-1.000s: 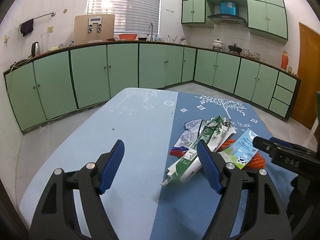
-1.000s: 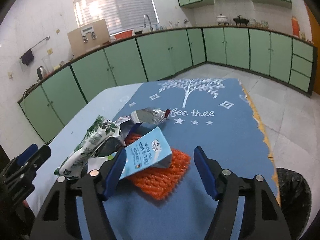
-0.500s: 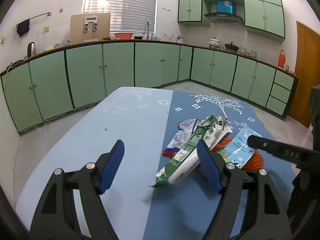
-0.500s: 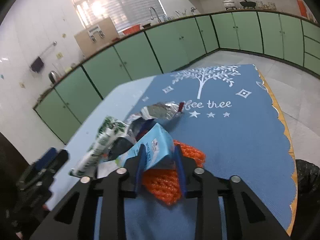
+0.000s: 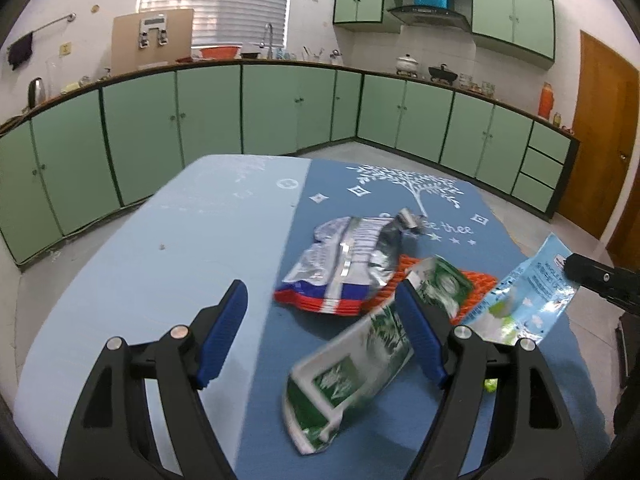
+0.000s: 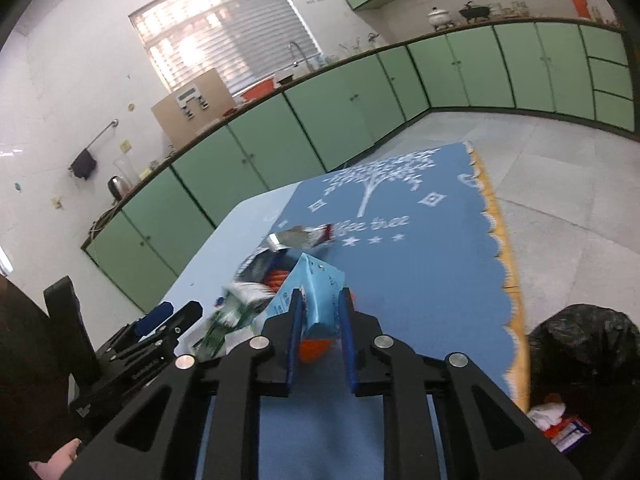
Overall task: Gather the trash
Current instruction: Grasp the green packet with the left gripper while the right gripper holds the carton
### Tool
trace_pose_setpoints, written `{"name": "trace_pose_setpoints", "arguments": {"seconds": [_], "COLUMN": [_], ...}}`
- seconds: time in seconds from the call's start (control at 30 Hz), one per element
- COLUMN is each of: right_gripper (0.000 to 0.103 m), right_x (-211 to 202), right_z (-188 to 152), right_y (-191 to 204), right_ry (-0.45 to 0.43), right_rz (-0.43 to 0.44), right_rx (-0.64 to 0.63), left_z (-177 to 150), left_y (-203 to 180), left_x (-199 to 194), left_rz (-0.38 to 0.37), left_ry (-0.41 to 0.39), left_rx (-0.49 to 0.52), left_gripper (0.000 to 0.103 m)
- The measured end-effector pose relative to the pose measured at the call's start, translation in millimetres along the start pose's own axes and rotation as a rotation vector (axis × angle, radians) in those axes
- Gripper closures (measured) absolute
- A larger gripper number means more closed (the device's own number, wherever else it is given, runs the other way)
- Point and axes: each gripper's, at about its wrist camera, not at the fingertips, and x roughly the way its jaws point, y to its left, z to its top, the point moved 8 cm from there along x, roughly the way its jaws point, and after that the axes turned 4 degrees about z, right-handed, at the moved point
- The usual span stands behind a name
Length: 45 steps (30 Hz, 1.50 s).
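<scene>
Right gripper [image 6: 320,320] has its jaws closing on the light blue carton [image 6: 316,292], which sits between the blue pads and already looks pinched and lifted off the heap. In the left wrist view the same carton [image 5: 524,300] hangs from that gripper's tip, clear of the blue tablecloth [image 5: 460,208].

Left gripper [image 5: 324,328] stands wide open and holds nothing. The green and white carton [image 5: 360,364] lies just ahead of it, close against its right finger [image 5: 420,332], long axis running from near and low to far and right, roughly diagonal to the gap between the fingers. Beyond it lie the silver foil wrapper [image 5: 344,256] and the orange mesh [image 5: 476,284], partly under the cartons.

The relation that matters next, as I judge it: the black trash bag [image 6: 580,344] sits on the floor below and to the right of the right gripper, past the scalloped edge of the tablecloth (some packets already show at its mouth). So the held carton needs to travel rightward and down, while the left gripper is the nearer one for the green carton and would need to shift right to straddle it.
</scene>
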Motion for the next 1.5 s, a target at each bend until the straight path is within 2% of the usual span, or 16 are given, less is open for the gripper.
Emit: {"name": "trace_pose_setpoints", "arguments": {"seconds": [0.2, 0.57, 0.77, 0.83, 0.9, 0.93, 1.0, 1.1, 1.27, 1.5], "right_gripper": [0.086, 0.087, 0.087, 0.087, 0.087, 0.087, 0.087, 0.087, 0.088, 0.089], "right_x": [-14.9, -17.7, -19.5, -21.2, -23.3, -24.6, -28.4, -36.3, -47.4, -68.8], "right_z": [-4.6, -15.7, -17.5, -18.1, -18.8, -18.8, -18.0, -18.4, -20.9, -17.7], "right_y": [-13.3, -17.9, -17.4, -16.9, -17.2, -17.3, -17.7, -19.5, -25.2, -31.4], "right_ry": [-0.014, 0.005, 0.003, 0.003, 0.002, 0.001, -0.003, -0.010, -0.017, -0.047], "right_rz": [-0.069, -0.070, -0.070, -0.072, -0.076, -0.078, -0.086, -0.098, -0.099, -0.101], "right_rx": [-0.013, -0.003, -0.007, -0.012, -0.018, -0.021, -0.027, -0.030, -0.014, 0.007], "left_z": [-6.9, -28.9, -55.0, -59.7, -63.5, -64.3, -64.1, -63.1, -55.1, -47.6], "left_y": [-13.6, -6.2, -19.8, -27.6, -33.8, -35.1, -36.4, -35.8, -47.1, -68.3], "left_x": [5.8, 2.0, 1.6, -1.3, -1.4, -1.1, -2.2, -3.7, -22.9, -53.5], "left_rz": [-0.002, -0.051, -0.100, -0.113, -0.118, -0.115, -0.116, -0.129, -0.153, -0.200], "left_ry": [0.030, 0.125, 0.190, 0.195, 0.202, 0.203, 0.194, 0.187, 0.136, 0.077], "left_rx": [0.027, -0.033, -0.012, 0.003, 0.018, 0.019, 0.021, -0.011, -0.016, -0.011], "left_gripper": [0.026, 0.021, 0.022, 0.026, 0.041, 0.044, 0.058, 0.073, 0.080, 0.081]}}
